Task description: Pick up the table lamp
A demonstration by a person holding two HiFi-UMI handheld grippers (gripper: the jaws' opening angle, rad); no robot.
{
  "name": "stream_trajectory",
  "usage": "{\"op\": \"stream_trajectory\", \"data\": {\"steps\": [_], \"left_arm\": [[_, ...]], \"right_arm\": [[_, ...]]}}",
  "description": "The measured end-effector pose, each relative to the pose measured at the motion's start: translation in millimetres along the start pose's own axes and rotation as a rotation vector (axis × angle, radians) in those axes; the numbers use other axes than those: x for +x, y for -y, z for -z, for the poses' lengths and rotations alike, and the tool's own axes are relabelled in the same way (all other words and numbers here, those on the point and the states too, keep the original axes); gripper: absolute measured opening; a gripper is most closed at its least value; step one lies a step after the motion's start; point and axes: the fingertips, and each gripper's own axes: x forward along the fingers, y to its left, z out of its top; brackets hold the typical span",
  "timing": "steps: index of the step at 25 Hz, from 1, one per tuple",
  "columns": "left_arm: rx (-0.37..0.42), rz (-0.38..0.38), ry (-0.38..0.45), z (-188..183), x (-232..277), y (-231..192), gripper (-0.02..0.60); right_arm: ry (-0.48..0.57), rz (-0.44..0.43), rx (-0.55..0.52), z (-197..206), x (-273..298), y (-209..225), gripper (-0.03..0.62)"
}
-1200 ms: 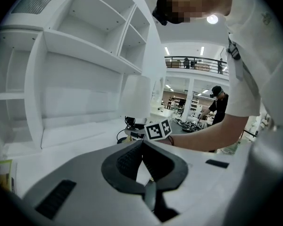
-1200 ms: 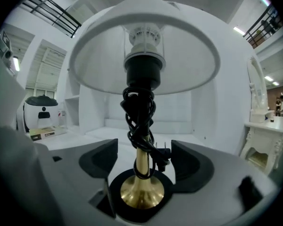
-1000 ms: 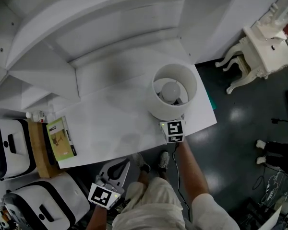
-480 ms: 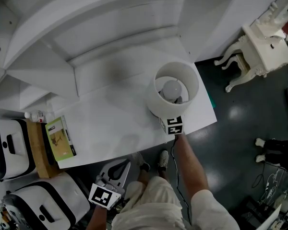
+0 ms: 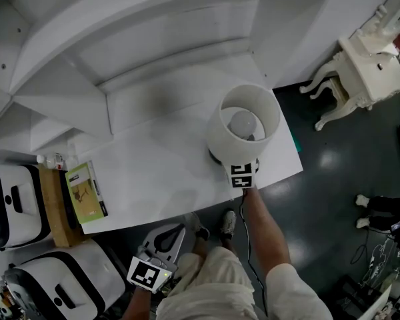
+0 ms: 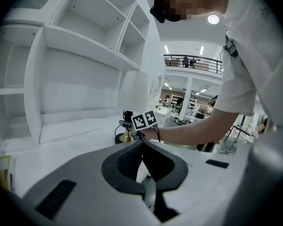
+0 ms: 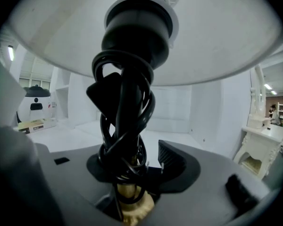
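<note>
Our left gripper [image 6: 141,145] idles; our right gripper [image 7: 134,166] is at the table lamp [image 5: 243,129].
At left, we hold the left gripper off the white desk's [image 5: 160,172] front edge, its jaws together on nothing. The lamp stands near the desk's right front corner. There our right jaws have just been closing around its cord-wrapped stem [image 7: 127,126], the right pad not yet touching.

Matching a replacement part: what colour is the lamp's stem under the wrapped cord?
Brass-gold stem, black cord; clearest in the right gripper view.
</note>
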Motion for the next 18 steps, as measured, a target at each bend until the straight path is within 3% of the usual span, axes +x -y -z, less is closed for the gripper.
{"op": "stream_trajectory", "data": {"steps": [9,18], "left_arm": [[-0.006,-0.026,0.028,-9.6,-2.2,-4.0,0.009],[-0.006,-0.042,0.083,-39.7,-15.3,-3.8,0.009]], "right_arm": [[-0.036,-0.064,0.027,1.1,-14.3,-11.8,0.198],[-0.029,-0.114,0.057,-71.6,-66.5,-14.9,0.198]]}}
